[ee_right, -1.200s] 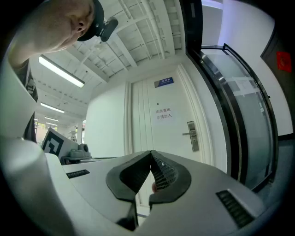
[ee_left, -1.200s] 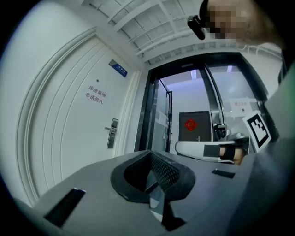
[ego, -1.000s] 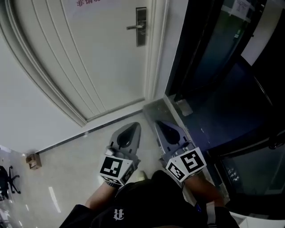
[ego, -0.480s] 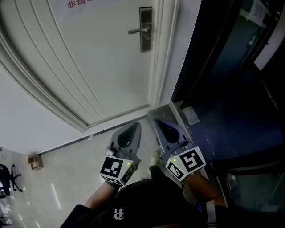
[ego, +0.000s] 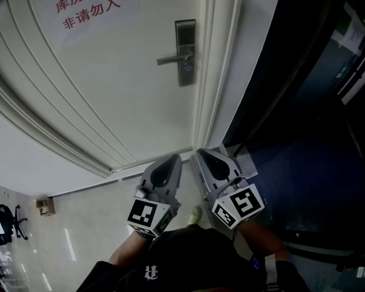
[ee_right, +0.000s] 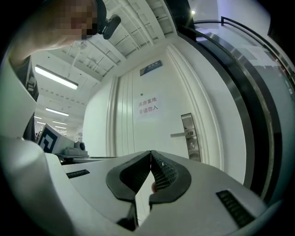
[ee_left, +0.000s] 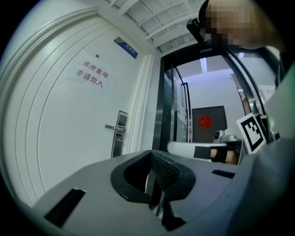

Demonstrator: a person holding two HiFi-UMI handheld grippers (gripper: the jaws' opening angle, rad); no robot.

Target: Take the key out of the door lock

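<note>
A steel lock plate (ego: 184, 51) with a lever handle (ego: 171, 59) sits on the white door (ego: 114, 91), far above both grippers in the head view. The keyhole area below the handle (ego: 186, 68) is too small to show a key. My left gripper (ego: 174, 158) and right gripper (ego: 201, 154) are held side by side low over the floor, both shut on nothing and well short of the door. The left gripper view shows the lock plate (ee_left: 120, 132) beyond the left gripper (ee_left: 150, 154). In the right gripper view the lock plate (ee_right: 190, 137) stands beyond the right gripper (ee_right: 150, 153).
A paper sign with red print (ego: 91, 14) hangs on the door. The white door frame (ego: 215, 85) borders a dark glass partition (ego: 296, 114) on the right. A small cardboard box (ego: 44, 205) and an office chair (ego: 7, 223) stand on the floor at left.
The door and lock have slid lower and grown larger in the head view as the person steps nearer. Both grippers stay shut and side by side.
</note>
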